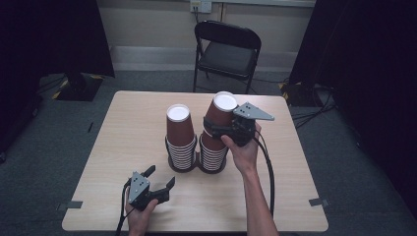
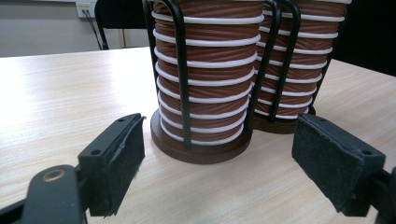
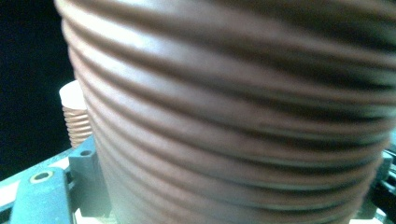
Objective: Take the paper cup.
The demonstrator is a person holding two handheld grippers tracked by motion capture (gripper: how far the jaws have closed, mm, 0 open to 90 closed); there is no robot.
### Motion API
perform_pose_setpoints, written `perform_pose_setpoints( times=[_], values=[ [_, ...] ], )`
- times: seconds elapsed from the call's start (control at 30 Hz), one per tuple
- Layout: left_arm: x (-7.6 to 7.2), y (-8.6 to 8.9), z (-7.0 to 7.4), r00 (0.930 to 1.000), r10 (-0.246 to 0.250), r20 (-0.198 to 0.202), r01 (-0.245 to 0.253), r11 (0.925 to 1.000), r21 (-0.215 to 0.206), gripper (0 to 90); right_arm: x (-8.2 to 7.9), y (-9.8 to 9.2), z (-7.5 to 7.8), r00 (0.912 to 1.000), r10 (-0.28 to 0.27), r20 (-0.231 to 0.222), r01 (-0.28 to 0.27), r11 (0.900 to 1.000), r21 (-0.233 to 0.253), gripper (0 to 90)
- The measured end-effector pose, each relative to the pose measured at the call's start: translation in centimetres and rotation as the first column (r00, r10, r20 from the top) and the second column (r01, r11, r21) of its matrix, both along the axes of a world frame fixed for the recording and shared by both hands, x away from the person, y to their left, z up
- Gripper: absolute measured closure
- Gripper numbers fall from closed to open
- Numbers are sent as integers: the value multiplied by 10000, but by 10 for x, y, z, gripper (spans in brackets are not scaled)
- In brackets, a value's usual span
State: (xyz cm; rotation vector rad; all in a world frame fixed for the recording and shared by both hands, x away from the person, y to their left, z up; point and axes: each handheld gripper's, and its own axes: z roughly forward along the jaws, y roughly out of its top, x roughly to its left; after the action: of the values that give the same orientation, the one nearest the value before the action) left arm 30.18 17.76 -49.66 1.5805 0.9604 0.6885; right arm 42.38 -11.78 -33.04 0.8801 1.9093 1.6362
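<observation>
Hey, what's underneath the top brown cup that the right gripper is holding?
Under the top brown cup sits a stack of nested cups in a black wire holder. The right gripper grips that cup. The holder's inside, and how many cups there are, stays hidden.

Two cup stacks (image 1: 196, 142) (touching, in wire holders) block mid-table; bare table (image 1: 123, 128) lies open on either side.

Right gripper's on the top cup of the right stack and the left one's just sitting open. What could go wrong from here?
1. The top cup already leans right in the right gripper; pulled at that angle, it could drag nested cups up with it.
2. The left gripper rests open, apart from the holder, so nothing steadies the base; a tug may tip or slide both stacks.
3. A hard squeeze could dent the paper cup.
</observation>
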Motion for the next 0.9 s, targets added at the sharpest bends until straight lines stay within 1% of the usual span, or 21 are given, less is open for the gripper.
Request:
perform_pose_setpoints(
  times=[0.07,0.1,0.3,0.37,0.4,0.47,0.63,0.67,0.73,0.87,0.9],
  values=[
    [0,0,0,10000,-5,-4,5,10000,-1,169,0,1,2,9999,-7,117,9,9999,-103,128],
    [0,0,0,10000,-3,4,3,10000,1,169,-1,1,3,9999,-44,123,44,10000,6,128],
    [0,0,0,10000,3,-20,-3,10000,8,170,-1,-2,5,9996,-180,224,176,9997,139,128],
    [0,0,0,10000,-3,-32,3,10000,-11,171,-1,-4,7,9983,-538,213,534,9984,165,129],
    [0,0,0,10000,-3,-30,3,10000,-20,171,-1,-5,8,9982,-572,170,567,9980,276,129],
    [0,0,0,10000,6,-29,-6,10000,-6,171,-1,-7,9,9985,-528,151,522,9978,402,129],
    [0,0,0,10000,-11,-30,11,10000,18,171,-3,-9,15,9988,-438,231,428,9982,431,130],
    [0,0,0,10000,-1,-24,1,10000,-6,171,-4,-11,19,9986,-474,247,458,9972,591,131],
    [0,0,0,10000,-3,-26,3,10000,-4,172,-5,-15,22,9986,-474,236,456,9963,735,131],
    [1,0,0,10000,-18,-67,18,10000,26,173,-7,-20,23,9983,-561,173,546,9954,786,132],
    [1,0,0,9999,18,-137,-19,10000,-28,181,-8,-24,23,9985,-545,94,533,9937,981,133]
  ],
)
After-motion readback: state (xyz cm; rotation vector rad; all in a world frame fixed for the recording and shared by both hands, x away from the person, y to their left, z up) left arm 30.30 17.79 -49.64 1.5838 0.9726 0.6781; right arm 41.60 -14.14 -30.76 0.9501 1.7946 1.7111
